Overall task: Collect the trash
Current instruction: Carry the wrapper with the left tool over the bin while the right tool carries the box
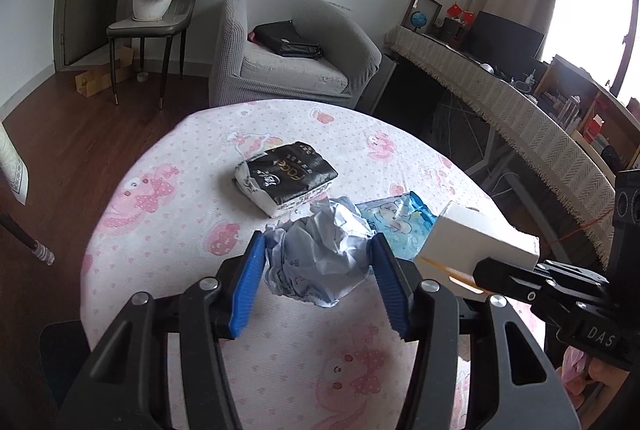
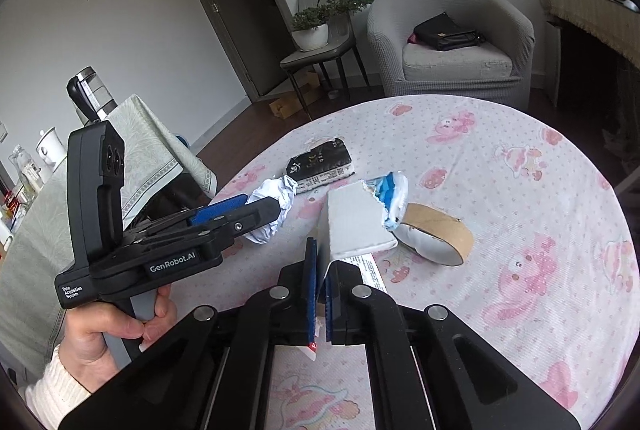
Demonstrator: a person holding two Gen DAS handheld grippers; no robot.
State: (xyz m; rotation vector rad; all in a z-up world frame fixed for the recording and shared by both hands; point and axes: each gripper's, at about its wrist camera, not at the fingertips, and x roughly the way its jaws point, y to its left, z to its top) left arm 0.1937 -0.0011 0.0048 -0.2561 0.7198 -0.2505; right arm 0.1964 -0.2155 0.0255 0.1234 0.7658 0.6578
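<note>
A crumpled ball of white paper [image 1: 320, 254] lies on the round table with the pink cartoon cloth [image 1: 160, 230]. My left gripper [image 1: 318, 250] is open, its blue pads on either side of the ball; whether they touch it I cannot tell. The ball also shows in the right wrist view [image 2: 272, 205]. My right gripper [image 2: 320, 254] is shut on a flap of a white cardboard box [image 2: 354, 222] and holds it tilted above the table. The box shows in the left wrist view [image 1: 476, 242].
A black-and-white tissue pack [image 1: 286, 175], a blue-and-white wet-wipe pack [image 1: 400, 222] and a cardboard tape roll [image 2: 436, 240] lie on the table. A grey armchair [image 1: 292, 49] with a black bag stands behind, a long desk [image 1: 520, 109] at the right.
</note>
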